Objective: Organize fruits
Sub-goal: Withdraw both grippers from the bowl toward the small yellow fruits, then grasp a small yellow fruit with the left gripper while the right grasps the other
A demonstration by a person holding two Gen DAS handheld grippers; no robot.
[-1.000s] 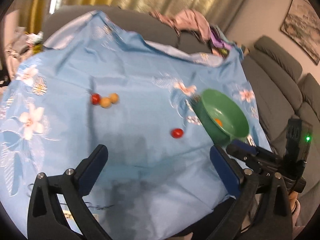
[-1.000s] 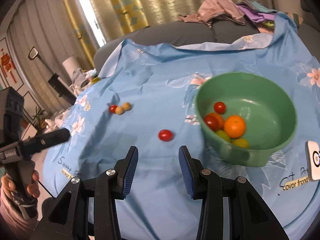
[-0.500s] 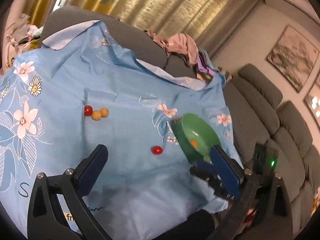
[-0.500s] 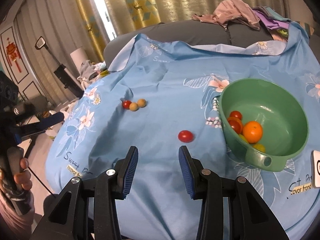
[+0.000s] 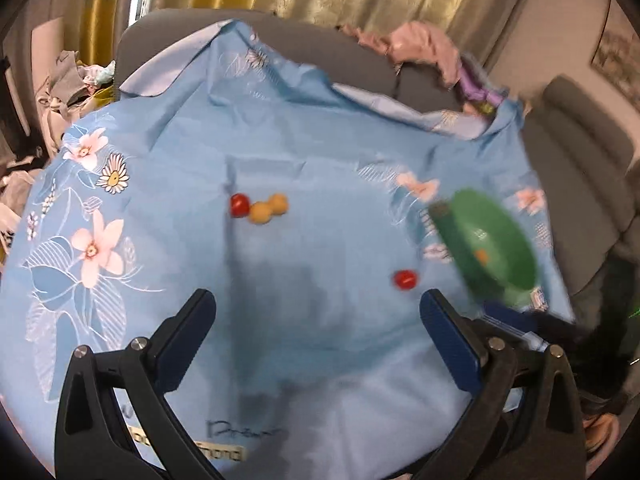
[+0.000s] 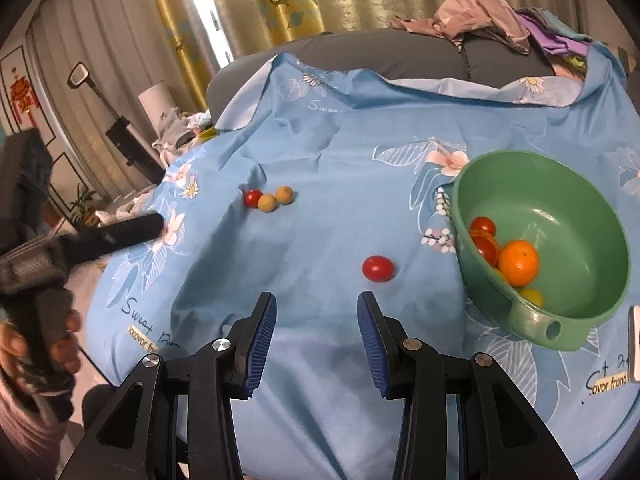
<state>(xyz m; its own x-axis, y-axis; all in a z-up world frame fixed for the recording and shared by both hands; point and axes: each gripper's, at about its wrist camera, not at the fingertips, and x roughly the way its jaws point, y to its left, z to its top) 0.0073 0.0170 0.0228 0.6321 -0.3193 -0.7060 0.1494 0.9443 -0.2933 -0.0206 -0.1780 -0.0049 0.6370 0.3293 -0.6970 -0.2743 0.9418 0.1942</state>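
Observation:
A green bowl (image 6: 580, 216) sits at the right of the blue floral cloth and holds an orange (image 6: 518, 263), red tomatoes (image 6: 483, 227) and a yellow fruit (image 6: 532, 297). It shows blurred in the left wrist view (image 5: 502, 240). A lone red tomato (image 6: 377, 268) (image 5: 405, 279) lies left of the bowl. Further back lie a red tomato (image 6: 253, 198) (image 5: 239, 205) and two tan fruits (image 6: 267, 202) (image 5: 260, 213) in a row. My right gripper (image 6: 316, 320) is open and empty, just short of the lone tomato. My left gripper (image 5: 316, 312) is open and empty above the cloth.
The cloth (image 6: 320, 152) covers a round table in front of a grey sofa (image 6: 400, 56) with piled clothes (image 6: 472, 20). A label tag (image 6: 634, 344) lies at the right edge. Clutter and a plant stand on the floor at left (image 6: 80, 200).
My left gripper has swung and moved closer over the cloth; its view is blurred. My right gripper has drawn back slightly and shifted left, and the lone tomato now sits ahead of its right finger.

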